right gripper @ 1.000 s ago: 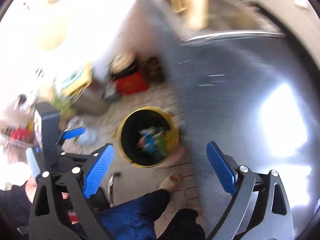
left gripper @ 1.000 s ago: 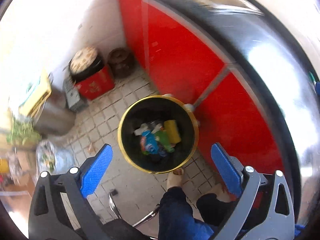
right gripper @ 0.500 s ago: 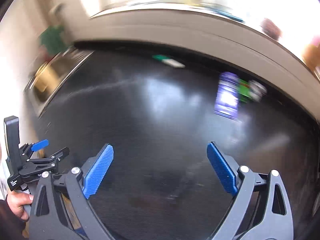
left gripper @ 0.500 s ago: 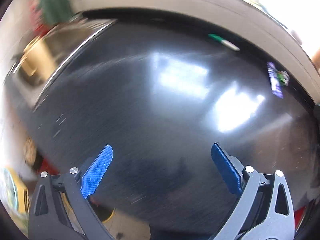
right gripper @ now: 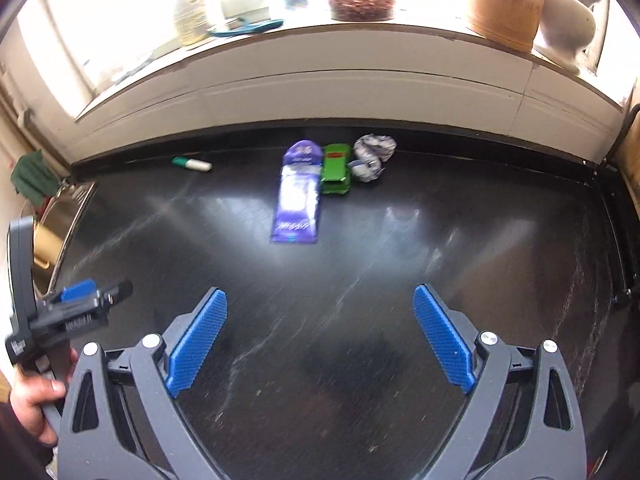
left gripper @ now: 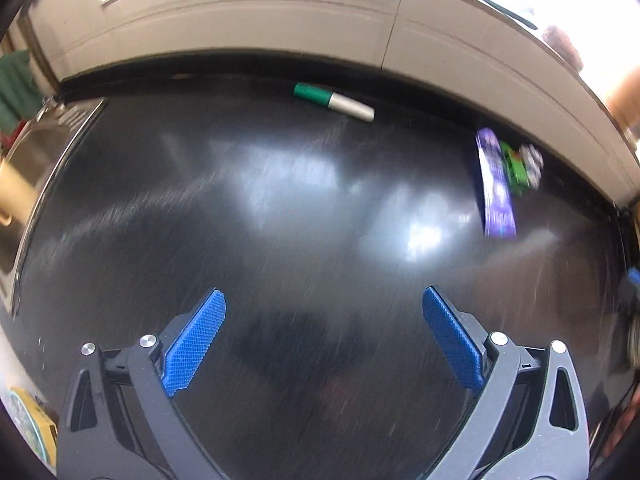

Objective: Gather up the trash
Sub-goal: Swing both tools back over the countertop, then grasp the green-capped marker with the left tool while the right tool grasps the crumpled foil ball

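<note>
Trash near the surface's far edge awaits: with both jaws released and empty, you should reach the right gripper to the purple wrapper.

Purple wrapper, green packet and crumpled paper lie side by side.

Home kitchen, glossy black countertop; steel sink at its left end, cluttered windowsill with jars behind
</note>
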